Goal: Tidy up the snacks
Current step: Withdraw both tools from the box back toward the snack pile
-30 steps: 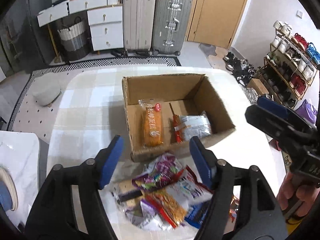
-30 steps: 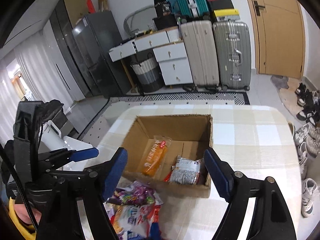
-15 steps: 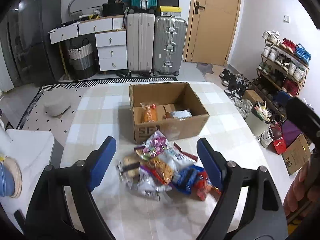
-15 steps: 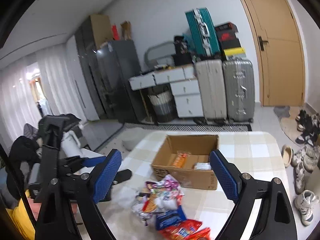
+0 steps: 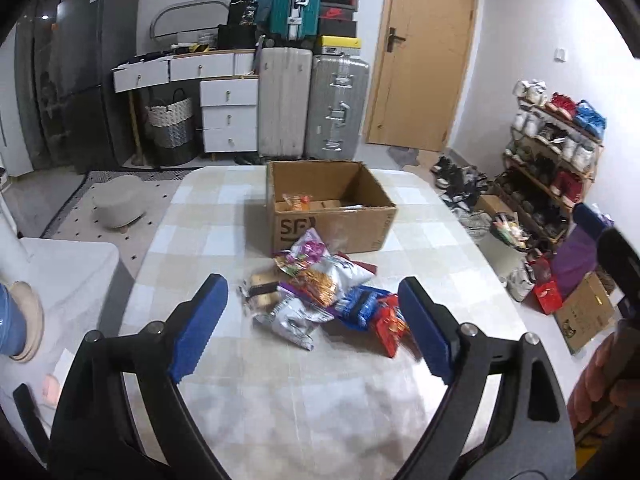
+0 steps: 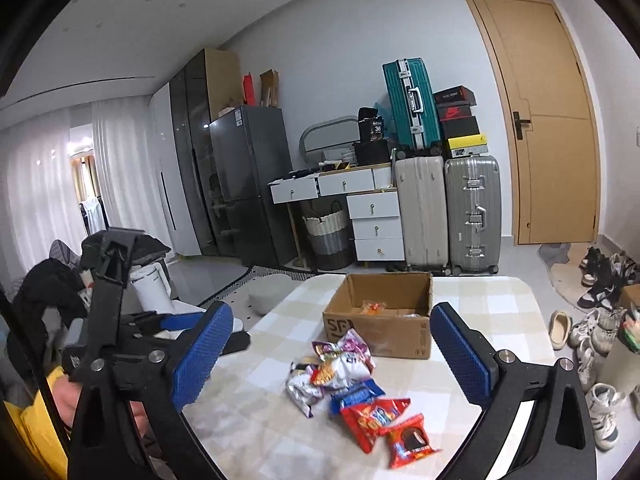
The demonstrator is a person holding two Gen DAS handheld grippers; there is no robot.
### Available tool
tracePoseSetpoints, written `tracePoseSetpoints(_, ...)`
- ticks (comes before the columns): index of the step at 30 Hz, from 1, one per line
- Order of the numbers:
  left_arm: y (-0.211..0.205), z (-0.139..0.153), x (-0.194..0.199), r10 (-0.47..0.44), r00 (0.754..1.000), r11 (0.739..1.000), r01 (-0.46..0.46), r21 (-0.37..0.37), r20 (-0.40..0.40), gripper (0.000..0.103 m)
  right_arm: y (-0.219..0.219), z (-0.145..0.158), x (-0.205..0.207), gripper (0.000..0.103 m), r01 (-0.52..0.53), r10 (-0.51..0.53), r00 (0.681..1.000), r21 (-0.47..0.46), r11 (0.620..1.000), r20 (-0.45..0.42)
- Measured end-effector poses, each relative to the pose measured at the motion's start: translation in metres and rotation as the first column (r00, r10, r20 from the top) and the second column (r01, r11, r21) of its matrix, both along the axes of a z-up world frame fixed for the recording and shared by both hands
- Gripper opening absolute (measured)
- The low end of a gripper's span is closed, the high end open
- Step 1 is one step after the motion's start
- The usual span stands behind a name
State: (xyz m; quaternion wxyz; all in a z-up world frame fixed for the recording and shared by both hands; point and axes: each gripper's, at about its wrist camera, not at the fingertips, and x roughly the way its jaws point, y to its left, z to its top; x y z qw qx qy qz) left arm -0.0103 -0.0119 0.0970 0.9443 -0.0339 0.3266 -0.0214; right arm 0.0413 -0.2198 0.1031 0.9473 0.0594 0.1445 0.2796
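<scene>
An open cardboard box (image 5: pixel 332 224) stands on the far half of the checked table, with an orange packet (image 5: pixel 296 202) inside. In front of it lies a heap of snack packets (image 5: pixel 316 292): purple, silver, blue and red. My left gripper (image 5: pixel 311 282) hovers back from the heap, its jaws opening and nothing between them. In the right wrist view the box (image 6: pixel 380 330) and the snack packets (image 6: pixel 348 380) lie ahead, two red packets (image 6: pixel 400 428) nearest. My right gripper (image 6: pixel 331 312) is likewise opening and holds nothing. The left gripper (image 6: pixel 120 300) shows at that view's left.
The table (image 5: pixel 280 392) has a pale checked cloth. Behind it stand suitcases (image 5: pixel 312 104), white drawers (image 5: pixel 228 116) and a door (image 5: pixel 424 56). A shoe rack (image 5: pixel 552 152) and loose shoes are to the right. A grey stool (image 5: pixel 116 200) sits on the floor at left.
Both grippers have drawn back and upward from the box, so the whole snack heap and more of the room show. Both pairs of jaws have spread wider.
</scene>
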Motion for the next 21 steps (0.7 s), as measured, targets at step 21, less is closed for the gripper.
tracePoseSetpoints(21,-0.007,-0.079,0.018,-0.079,0.997,0.996,0.079,-0.04,-0.004,0.102,-0.038,-0.106,0.007,0.102,0.059,-0.062,0.994,-0.035,0.998,-0.087)
